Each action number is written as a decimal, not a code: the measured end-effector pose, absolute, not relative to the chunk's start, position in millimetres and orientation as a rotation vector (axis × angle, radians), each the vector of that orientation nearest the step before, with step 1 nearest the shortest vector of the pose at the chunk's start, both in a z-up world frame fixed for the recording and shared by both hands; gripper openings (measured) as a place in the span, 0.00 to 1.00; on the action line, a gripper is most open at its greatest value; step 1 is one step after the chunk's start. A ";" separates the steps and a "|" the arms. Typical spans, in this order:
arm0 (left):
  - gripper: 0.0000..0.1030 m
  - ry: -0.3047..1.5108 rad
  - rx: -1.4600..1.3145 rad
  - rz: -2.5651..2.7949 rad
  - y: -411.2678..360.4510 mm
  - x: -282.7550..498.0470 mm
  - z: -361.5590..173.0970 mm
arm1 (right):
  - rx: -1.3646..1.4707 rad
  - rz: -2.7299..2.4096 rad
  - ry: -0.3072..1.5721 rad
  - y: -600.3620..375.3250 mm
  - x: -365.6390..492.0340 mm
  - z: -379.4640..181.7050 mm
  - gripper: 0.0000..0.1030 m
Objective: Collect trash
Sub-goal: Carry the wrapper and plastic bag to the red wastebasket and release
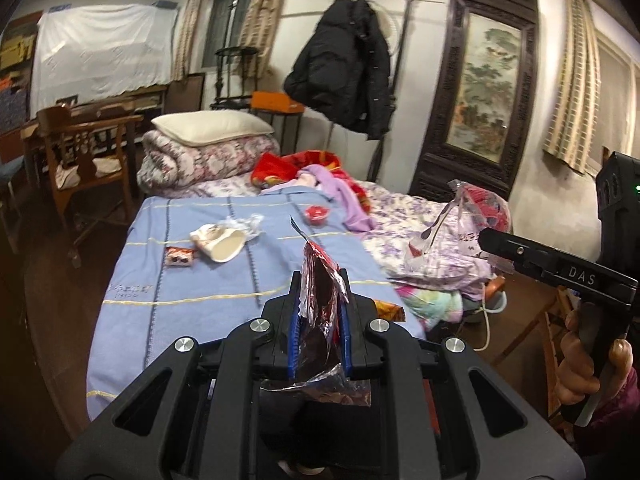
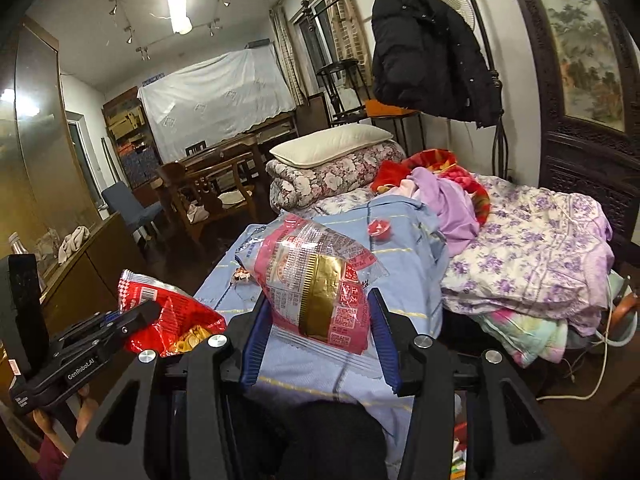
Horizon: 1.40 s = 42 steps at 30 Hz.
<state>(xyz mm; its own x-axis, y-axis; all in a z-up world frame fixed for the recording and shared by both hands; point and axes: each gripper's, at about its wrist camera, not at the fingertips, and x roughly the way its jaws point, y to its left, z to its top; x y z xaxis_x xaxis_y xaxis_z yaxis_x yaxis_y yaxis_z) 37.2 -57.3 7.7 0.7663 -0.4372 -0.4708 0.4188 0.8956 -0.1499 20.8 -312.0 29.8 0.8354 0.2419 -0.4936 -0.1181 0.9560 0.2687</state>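
My left gripper (image 1: 319, 312) is shut on a red foil snack bag (image 1: 322, 304), held above the foot of the bed; it also shows in the right wrist view (image 2: 168, 322). My right gripper (image 2: 318, 320) holds a clear pink and gold wrapper (image 2: 320, 280) between its blue pads; the same wrapper shows in the left wrist view (image 1: 460, 216). On the blue bedsheet (image 1: 208, 280) lie a paper cup (image 1: 218, 242), crumpled clear plastic (image 1: 244, 222), a small dark wrapper (image 1: 180, 257) and a red jelly cup (image 1: 317, 213).
A folded quilt with a pillow (image 1: 212, 128) lies at the head of the bed. Purple and floral clothes (image 1: 432, 248) are piled at the right. A wooden chair (image 1: 86, 160) stands to the left. A black coat (image 1: 346, 64) hangs behind.
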 end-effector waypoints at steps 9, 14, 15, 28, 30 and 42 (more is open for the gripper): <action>0.16 0.505 0.020 -0.581 -112.6 -2.8 19.4 | 0.278 0.151 0.540 -363.0 -27.2 31.7 0.46; 0.16 0.506 0.077 -0.627 -147.2 -10.4 20.0 | 0.275 0.089 0.547 -392.6 -41.4 27.3 0.47; 0.16 0.509 0.086 -0.636 -154.0 -10.2 19.3 | 0.280 0.076 0.555 -400.4 -43.0 23.4 0.47; 0.17 0.612 0.150 -0.724 -221.7 17.0 -15.0 | 0.383 -0.046 0.752 -470.4 -26.1 -66.4 0.47; 0.17 0.632 0.164 -0.733 -230.6 22.2 -23.5 | 0.408 -0.067 0.805 -481.0 -20.5 -89.6 0.47; 0.17 0.754 0.202 -0.767 -271.5 57.3 -68.4 | 0.556 -0.135 1.051 -520.4 3.6 -212.5 0.73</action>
<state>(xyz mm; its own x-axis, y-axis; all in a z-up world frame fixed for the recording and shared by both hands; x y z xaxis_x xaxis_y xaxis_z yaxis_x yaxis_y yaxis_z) 57.3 -271.5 -68.4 0.4767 -0.5540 -0.6825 0.6919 0.7154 -0.0975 3.6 -520.4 -212.5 0.5024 0.1535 -0.8509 0.3641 0.8551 0.3692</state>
